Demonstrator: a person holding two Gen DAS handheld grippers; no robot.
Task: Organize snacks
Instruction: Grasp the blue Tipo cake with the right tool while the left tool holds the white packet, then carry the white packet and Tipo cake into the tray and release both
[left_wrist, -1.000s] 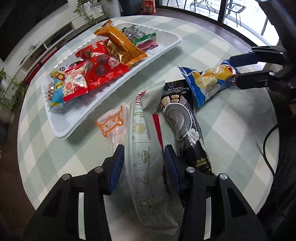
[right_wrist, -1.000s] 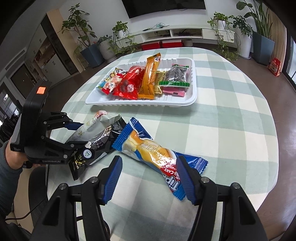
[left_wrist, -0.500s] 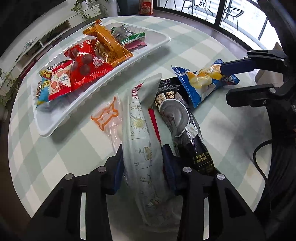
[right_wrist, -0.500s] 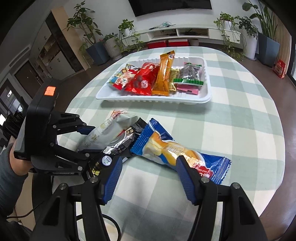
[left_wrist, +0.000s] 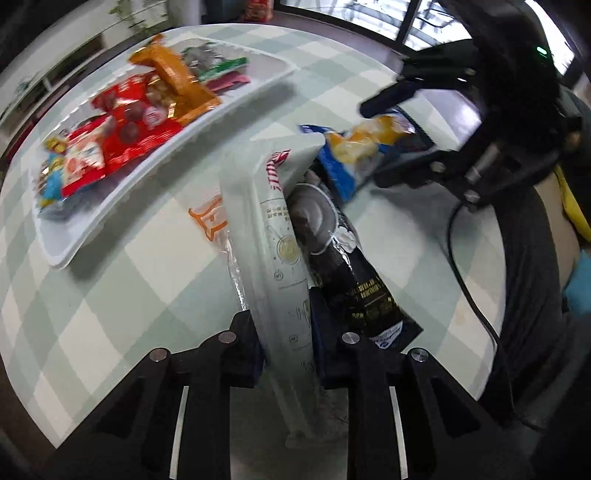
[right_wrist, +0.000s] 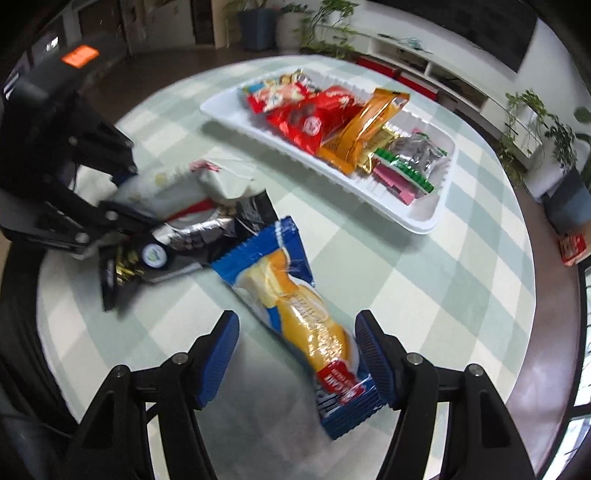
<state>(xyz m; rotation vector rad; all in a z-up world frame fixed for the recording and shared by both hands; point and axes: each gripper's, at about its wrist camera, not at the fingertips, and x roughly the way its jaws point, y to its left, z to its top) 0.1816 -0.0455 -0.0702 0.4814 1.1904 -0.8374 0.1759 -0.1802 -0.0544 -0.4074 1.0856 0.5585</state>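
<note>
Both grippers were at work over a round table with a green-and-white checked cloth (right_wrist: 461, 280); the left gripper (left_wrist: 286, 343), at the lower centre of the left wrist view, was clamped on a long white snack pouch (left_wrist: 275, 240), its two fingers pressing the pouch's lower part from either side while the pouch's far end rose toward the middle of the frame; the right gripper (right_wrist: 297, 354), at the bottom of the right wrist view, stood wide apart, its blue-padded fingers straddling the near half of a blue cake packet (right_wrist: 295, 321) that lay flat on the cloth; whether the right finger's pad touched the packet's edge could not be told.

A black snack bag (left_wrist: 351, 280) lay just right of the pouch in the left wrist view, touching it; a clear wrapper with an orange outline (left_wrist: 208, 221) lay partly under the pouch's left side; the white tray (right_wrist: 417, 218), already holding red, orange and green packets, sat in the upper right of the right wrist view, well apart from both grippers.

The step in hand appeared to be picking up loose snacks for the tray; next, the left gripper would likely need to lift the pouch clear of the black bag and carry it toward the tray, and the right would need to close on the cake packet.
</note>
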